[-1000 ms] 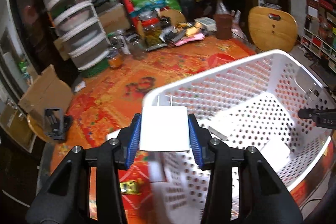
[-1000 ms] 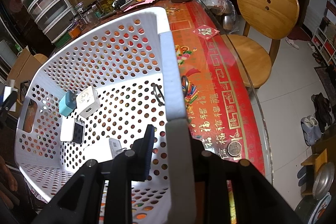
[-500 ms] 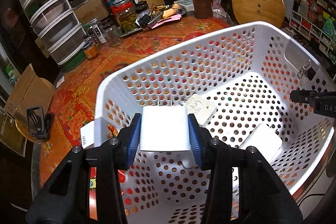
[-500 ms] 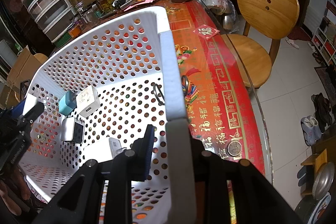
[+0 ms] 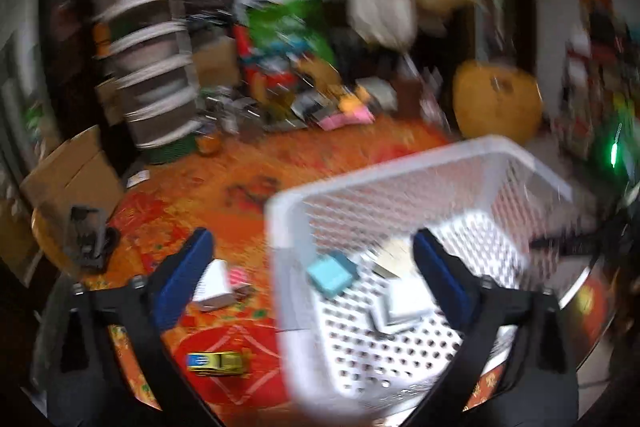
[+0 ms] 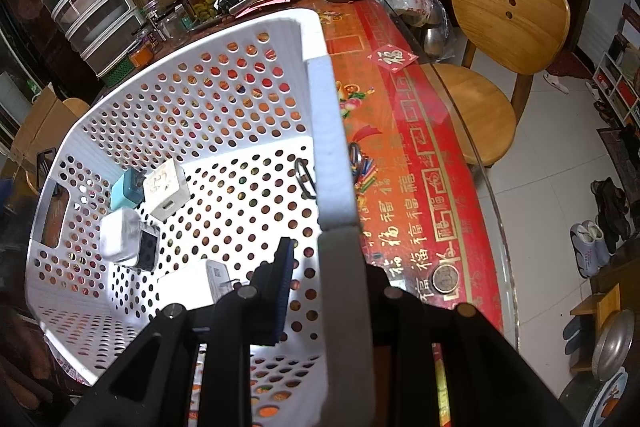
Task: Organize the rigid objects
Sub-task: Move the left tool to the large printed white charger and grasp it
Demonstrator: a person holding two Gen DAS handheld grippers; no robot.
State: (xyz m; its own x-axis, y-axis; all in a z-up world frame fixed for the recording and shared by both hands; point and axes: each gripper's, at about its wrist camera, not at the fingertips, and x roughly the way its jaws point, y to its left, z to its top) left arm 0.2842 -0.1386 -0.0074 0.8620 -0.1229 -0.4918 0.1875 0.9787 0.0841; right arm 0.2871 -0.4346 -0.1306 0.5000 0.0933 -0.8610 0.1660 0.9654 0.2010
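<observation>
Our right gripper (image 6: 320, 287) clamped the white basket (image 6: 192, 99) by its rim, steadying it for loading. Our left gripper (image 5: 312, 267) hung wide and empty above it.

Motion blur smears the whole left wrist view, so the shelf clutter behind the table (image 5: 280, 163) is unreadable, while the right tongs (image 6: 320, 279) hide their outer finger behind the basket (image 6: 224, 99) wall.

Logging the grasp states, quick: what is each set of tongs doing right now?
Left tongs: open, holding nothing.
Right tongs: shut on the white basket rim.
</observation>
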